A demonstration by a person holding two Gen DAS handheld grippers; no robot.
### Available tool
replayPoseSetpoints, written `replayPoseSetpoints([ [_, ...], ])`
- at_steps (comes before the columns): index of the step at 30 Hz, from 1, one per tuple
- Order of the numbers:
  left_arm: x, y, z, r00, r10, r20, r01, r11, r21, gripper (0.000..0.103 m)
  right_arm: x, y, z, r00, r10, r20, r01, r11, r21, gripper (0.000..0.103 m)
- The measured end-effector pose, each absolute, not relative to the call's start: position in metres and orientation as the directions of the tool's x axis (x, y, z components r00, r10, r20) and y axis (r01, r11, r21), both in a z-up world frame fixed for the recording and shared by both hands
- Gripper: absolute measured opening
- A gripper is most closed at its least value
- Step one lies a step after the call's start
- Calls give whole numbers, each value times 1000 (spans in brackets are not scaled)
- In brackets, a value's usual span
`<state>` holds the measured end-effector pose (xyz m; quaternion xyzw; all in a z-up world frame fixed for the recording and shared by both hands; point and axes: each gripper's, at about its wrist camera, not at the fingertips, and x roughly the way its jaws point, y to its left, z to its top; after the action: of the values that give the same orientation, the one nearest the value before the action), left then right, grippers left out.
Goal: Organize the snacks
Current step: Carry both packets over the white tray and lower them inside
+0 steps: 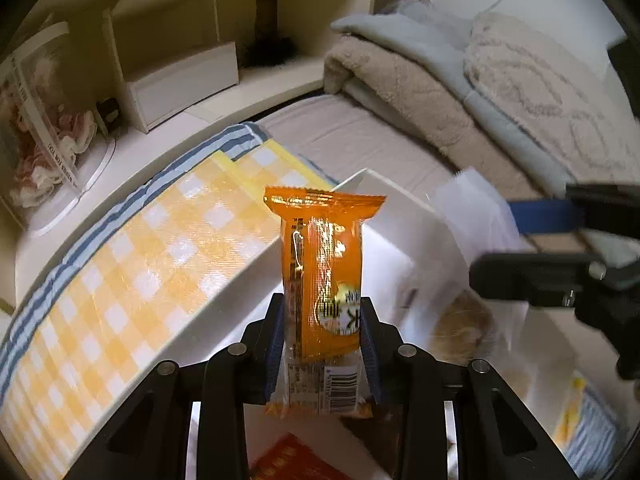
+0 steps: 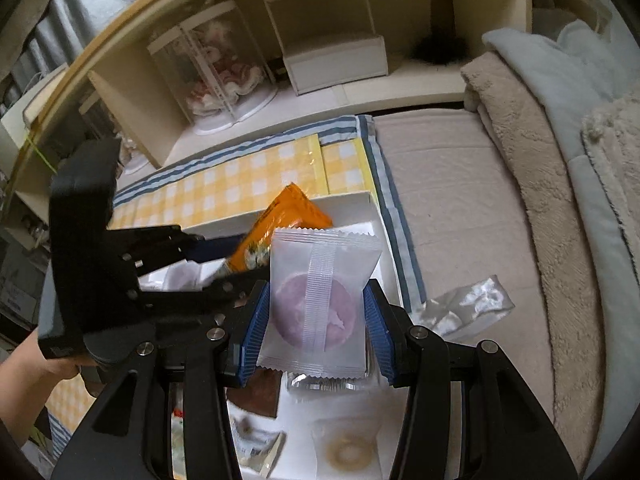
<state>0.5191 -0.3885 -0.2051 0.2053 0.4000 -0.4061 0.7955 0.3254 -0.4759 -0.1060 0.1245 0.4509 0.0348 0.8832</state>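
My left gripper [image 1: 322, 320] is shut on an orange snack packet [image 1: 324, 264] and holds it upright above a white box [image 1: 384, 216]. The same packet [image 2: 280, 232] and left gripper [image 2: 208, 256] show in the right wrist view. My right gripper [image 2: 316, 308] is shut on a translucent white packet with a purple round cake [image 2: 320, 300], held above the white box [image 2: 348, 204]. In the left wrist view the right gripper [image 1: 520, 244] sits at the right with that blurred packet [image 1: 468, 232].
Several more snack packets lie in the box below, among them a ring-shaped pastry [image 2: 348, 452] and a red packet [image 1: 288, 460]. A yellow checked cloth [image 1: 132, 272] covers the left. Folded blankets [image 2: 540, 160], a crumpled wrapper [image 2: 464, 308] and shelves [image 2: 332, 40] surround.
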Motion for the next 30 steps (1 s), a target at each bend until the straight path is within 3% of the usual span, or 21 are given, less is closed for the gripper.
replayPoseSetpoints([
  [7,526,-405,-220,391,-460,-797,876,452,169,35,358,-472,-114,604,167,-779,47,968,245,48],
  [15,519,-389,-249,345,-422,-839,909,373,186,35,381,-475,-125,621,171,-765,66,961,268,48],
  [20,526,-377,-252,303,-440,-845,913,388,125,35,390,-475,-138,605,220,-765,68,944,324,48],
  [30,541,-364,-250,312,-415,-855,904,405,133,35,381,-466,-167,559,188,-808,13,972,235,47],
])
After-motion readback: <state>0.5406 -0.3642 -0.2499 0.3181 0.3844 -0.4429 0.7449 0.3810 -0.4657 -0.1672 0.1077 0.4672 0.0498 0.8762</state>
